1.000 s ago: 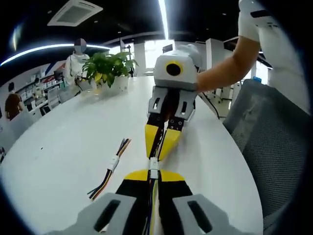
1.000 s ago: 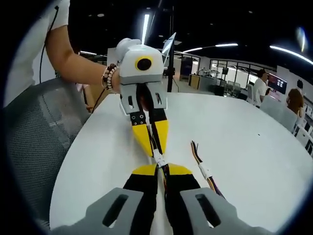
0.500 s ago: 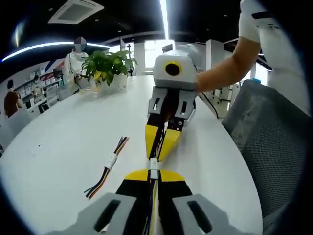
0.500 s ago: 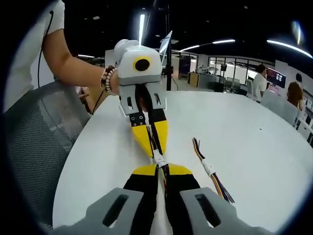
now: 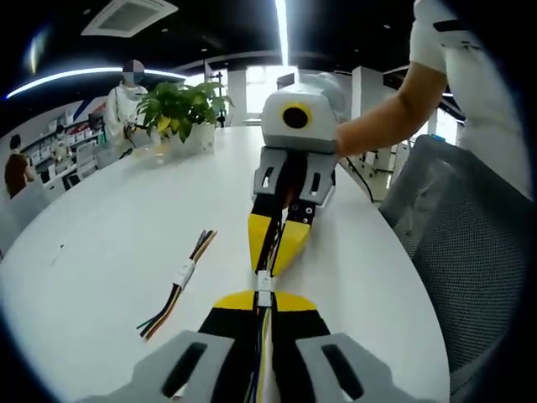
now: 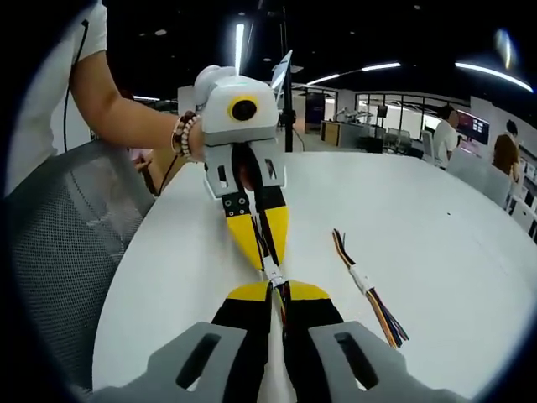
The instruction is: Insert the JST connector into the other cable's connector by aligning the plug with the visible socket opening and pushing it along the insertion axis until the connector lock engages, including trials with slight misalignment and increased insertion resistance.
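- The landmark is the white connector (image 5: pixel 263 286), seen also in the right gripper view (image 6: pixel 272 272); it sits above the white table (image 5: pixel 109 252), between the two grippers, which point tip to tip.
- In the left gripper view, the left gripper (image 5: pixel 263 297) comes from the bottom; its yellow-tipped jaws are pressed on a cable (image 5: pixel 261 353) just behind the connector.
- In the same view the right gripper (image 5: pixel 274 260) comes from the far side; its jaws pinch the other cable (image 5: pixel 273 231) just beyond the connector.
- The right gripper view shows the same meeting from the other side: the right gripper (image 6: pixel 277 290) from the bottom, the left gripper (image 6: pixel 263 257) beyond the connector.
- I cannot tell if the plug and the socket are fully locked; they look joined as one white piece.
- A spare cable (image 5: pixel 178 283) with coloured wires lies flat on the table, left of the connector in the left gripper view; in the right gripper view it lies on the right (image 6: pixel 366 288).
- The left gripper view shows a plant (image 5: pixel 179 110) far beyond the connector, at the far edge of the table.
- The right gripper view shows a bracelet (image 6: pixel 181 133) on the wrist that holds the left gripper, and a mesh chair (image 6: pixel 59 243) left of the connector.
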A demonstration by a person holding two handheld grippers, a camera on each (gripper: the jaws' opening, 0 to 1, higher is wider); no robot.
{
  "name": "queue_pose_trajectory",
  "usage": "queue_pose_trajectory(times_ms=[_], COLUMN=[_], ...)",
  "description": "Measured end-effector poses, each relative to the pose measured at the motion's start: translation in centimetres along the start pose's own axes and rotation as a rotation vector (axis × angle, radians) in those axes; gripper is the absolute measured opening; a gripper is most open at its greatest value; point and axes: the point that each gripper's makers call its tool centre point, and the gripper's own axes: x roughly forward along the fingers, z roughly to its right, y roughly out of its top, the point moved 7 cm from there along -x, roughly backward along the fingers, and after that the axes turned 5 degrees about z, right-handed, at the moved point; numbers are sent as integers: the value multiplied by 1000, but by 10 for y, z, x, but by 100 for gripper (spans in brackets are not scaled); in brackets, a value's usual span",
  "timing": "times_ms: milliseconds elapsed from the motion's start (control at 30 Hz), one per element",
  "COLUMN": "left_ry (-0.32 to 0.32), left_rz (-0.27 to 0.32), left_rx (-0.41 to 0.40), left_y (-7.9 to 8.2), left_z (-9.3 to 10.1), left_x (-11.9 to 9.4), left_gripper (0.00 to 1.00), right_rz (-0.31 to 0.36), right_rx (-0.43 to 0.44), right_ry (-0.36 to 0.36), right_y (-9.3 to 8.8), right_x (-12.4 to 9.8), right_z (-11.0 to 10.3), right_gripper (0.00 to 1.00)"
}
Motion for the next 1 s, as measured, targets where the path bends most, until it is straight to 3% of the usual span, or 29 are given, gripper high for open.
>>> queue_pose_trajectory(times_ms=[300,600,1000], left_ry=[-5,-21,-21], left_rz=[6,-50,-99], left_rx=[-7,20,-18], left_y=[4,9,-4], left_z=[-12,-40,-56], left_x=[6,21,32], left_gripper=[0,0,0], right_rz=[15,24,12], right_rx=[-8,0,24], right_ry=[-27,-82,-90], right_y=[-2,-7,-21], right_x=[-5,-3,8], right_z=[12,37,53], right_gripper=[2,3,3])
